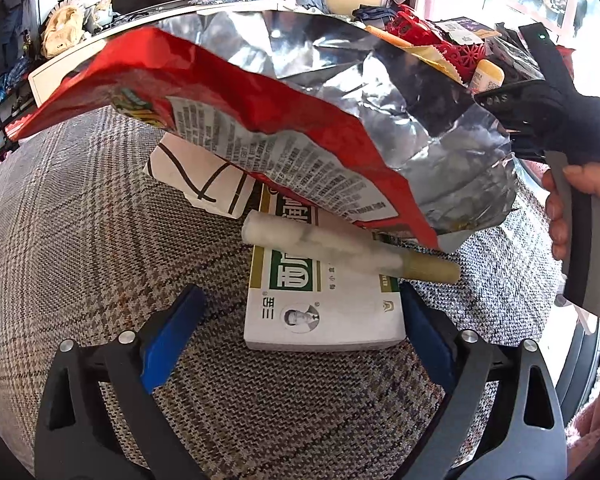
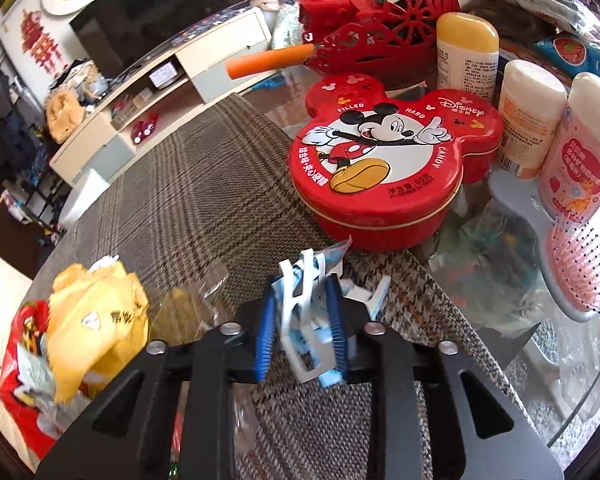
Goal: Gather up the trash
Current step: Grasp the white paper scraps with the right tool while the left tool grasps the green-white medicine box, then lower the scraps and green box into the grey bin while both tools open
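In the left wrist view, my left gripper (image 1: 300, 320) is open and empty, its blue pads on either side of a white and green box (image 1: 324, 312) on the plaid tablecloth. A white wrapped stick (image 1: 340, 250) lies across the box. A large red foil snack bag (image 1: 284, 120) hangs above them, next to the right gripper's body (image 1: 540, 120) at the right. In the right wrist view, my right gripper (image 2: 304, 320) is shut on a blue and white wrapper (image 2: 308, 308). A yellow wrapper (image 2: 96, 316) and a red bag (image 2: 24, 364) lie at the lower left.
A red Mickey candy tin (image 2: 384, 160) stands just beyond the right gripper. Lotion bottles (image 2: 466, 52), a pink hairbrush (image 2: 576, 268) and red cut-out baskets (image 2: 384, 24) crowd the glass table's right side. A white paper bag (image 1: 204, 176) lies behind the box.
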### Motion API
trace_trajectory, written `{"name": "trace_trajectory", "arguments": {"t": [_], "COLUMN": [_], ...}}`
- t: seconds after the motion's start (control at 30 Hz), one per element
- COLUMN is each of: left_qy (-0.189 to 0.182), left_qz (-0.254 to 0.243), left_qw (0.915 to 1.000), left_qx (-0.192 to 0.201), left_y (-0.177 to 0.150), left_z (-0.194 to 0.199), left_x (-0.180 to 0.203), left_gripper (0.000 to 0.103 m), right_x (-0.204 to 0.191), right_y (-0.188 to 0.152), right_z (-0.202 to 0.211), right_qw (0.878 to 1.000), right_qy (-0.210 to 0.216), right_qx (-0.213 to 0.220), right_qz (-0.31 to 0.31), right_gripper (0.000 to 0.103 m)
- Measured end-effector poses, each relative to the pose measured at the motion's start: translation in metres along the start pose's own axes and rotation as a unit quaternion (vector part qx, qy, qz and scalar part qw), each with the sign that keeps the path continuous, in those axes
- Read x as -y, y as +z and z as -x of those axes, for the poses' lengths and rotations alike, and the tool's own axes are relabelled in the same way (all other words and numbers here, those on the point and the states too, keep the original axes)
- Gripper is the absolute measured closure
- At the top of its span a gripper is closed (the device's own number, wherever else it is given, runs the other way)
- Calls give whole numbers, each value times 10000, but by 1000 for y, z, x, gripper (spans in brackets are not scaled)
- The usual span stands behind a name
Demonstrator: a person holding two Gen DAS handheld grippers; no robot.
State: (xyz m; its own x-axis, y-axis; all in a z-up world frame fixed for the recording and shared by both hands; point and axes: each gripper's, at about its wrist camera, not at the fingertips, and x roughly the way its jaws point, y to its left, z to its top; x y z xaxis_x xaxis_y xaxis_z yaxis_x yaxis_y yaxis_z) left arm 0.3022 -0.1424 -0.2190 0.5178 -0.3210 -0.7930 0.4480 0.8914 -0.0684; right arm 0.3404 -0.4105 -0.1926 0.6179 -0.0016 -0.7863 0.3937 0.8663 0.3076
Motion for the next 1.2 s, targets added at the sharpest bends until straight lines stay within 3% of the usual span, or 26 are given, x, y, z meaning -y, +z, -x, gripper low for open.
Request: {"name": "trace_trajectory", "arguments": {"t": [0.03, 0.17, 0.23, 0.27, 0.3, 0.47, 0.67, 1.2], "left_qy": [54, 242, 282, 298, 315, 208, 420, 737], "left_qz": [-33, -106, -122, -141, -138, -10, -10, 277], "left_qw": [10000, 9997, 9995, 9994, 9994, 9998, 9989, 9964], "left_qx": [0, 6, 45, 73, 74, 44, 200, 297], "left_y": [-1, 1, 2, 2, 1, -1, -5, -47], "left_z": [0, -2, 0, 1, 3, 13, 46, 110], "left_x": [1, 5, 7, 7, 8, 3, 0, -19], "left_gripper": [14, 18, 27, 37, 39, 39, 39, 39], "right_x": [-2, -2, 2, 4, 8, 8, -4, -47], "right_y": [-1, -5, -6, -6, -6, -9, -21, -89], "right_z": [2, 19, 27, 30, 34, 52, 74, 122], "right_qw": [10000, 9998, 9997, 9997, 9997, 9994, 9986, 9946], "right_qy": [25, 18, 25, 28, 40, 110, 319, 818], "right_qx": [17, 170, 216, 228, 234, 307, 340, 184], "right_qz": [21, 114, 104, 91, 79, 113, 240, 608], "right_gripper": [89, 95, 95, 95, 95, 95, 95, 95]}}
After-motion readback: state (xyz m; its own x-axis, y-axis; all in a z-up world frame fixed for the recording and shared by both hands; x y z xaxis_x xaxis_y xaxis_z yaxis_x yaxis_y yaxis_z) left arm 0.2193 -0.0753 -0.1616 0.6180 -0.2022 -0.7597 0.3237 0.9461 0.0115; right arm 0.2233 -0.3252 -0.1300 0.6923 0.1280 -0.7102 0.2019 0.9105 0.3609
